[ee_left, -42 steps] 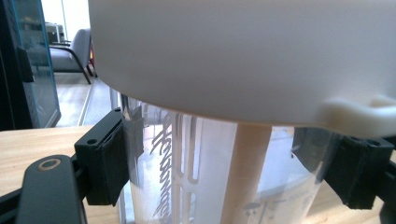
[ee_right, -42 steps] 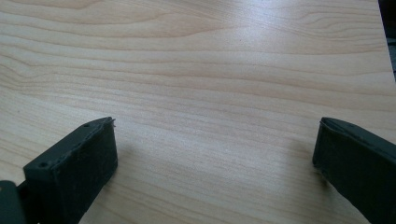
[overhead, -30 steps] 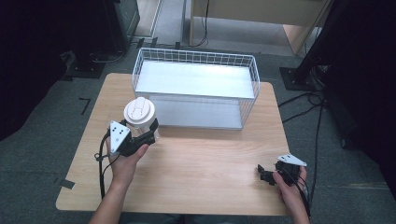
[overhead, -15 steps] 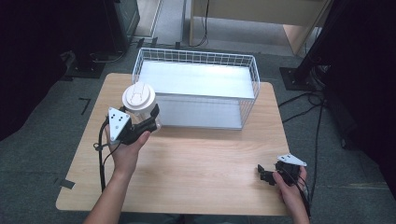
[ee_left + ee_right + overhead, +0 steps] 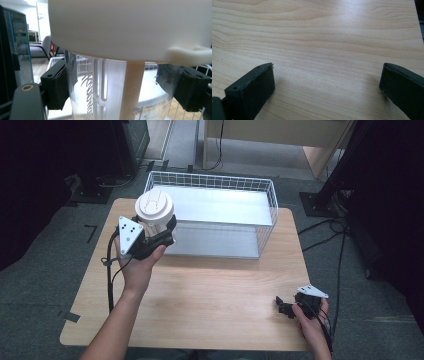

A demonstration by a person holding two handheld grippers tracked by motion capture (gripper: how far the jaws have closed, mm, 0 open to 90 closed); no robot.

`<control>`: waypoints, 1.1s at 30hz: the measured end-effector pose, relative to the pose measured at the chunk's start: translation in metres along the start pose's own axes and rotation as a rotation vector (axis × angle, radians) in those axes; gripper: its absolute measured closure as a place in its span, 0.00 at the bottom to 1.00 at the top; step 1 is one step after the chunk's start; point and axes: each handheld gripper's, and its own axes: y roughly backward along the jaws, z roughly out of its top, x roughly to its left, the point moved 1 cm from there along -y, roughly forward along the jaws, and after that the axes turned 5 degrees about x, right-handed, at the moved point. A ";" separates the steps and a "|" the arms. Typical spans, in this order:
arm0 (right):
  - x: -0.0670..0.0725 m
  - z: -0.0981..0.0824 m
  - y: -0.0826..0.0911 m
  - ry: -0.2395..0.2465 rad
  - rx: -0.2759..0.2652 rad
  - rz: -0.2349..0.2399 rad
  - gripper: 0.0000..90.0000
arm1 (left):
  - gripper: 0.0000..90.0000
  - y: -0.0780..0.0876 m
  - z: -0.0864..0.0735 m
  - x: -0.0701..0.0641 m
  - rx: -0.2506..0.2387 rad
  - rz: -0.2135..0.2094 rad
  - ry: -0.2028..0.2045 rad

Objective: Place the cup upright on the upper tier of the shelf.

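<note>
Since the earlier frame, the left hand-held gripper has risen and drawn closer to the wire basket, carrying the cup with it; the right hand-held gripper has kept its place. Seen from the high view, the cup now hangs clear of the tabletop, just beside the basket's near left corner, its white lid facing up and overlapping the basket's left rim.

From the left gripper view, the cup is a clear plastic one (a pale straw-like strip runs down inside it) and it stands upright between the two black jaws, whose pads press on its wall from either side just beneath the lid. So the left hand-held gripper is pinching the cup.

Well apart from the basket, at the tabletop's near right corner, the right hand-held gripper rests low in the person's hand. The right gripper view shows it spread wide over bare wood, with nothing between the jaws.
</note>
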 end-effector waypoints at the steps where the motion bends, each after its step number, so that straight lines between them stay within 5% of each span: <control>1: 0.000 0.000 0.000 0.000 0.000 0.000 0.00 | 0.18 0.000 0.000 0.000 0.000 0.000 0.000; 25: 0.000 0.000 0.000 0.001 0.001 0.000 0.00 | 0.18 -0.067 0.035 0.000 -0.036 0.003 -0.060; 33: 0.000 0.000 0.000 0.000 0.001 0.001 0.00 | 0.18 -0.096 0.034 0.010 -0.035 0.011 -0.022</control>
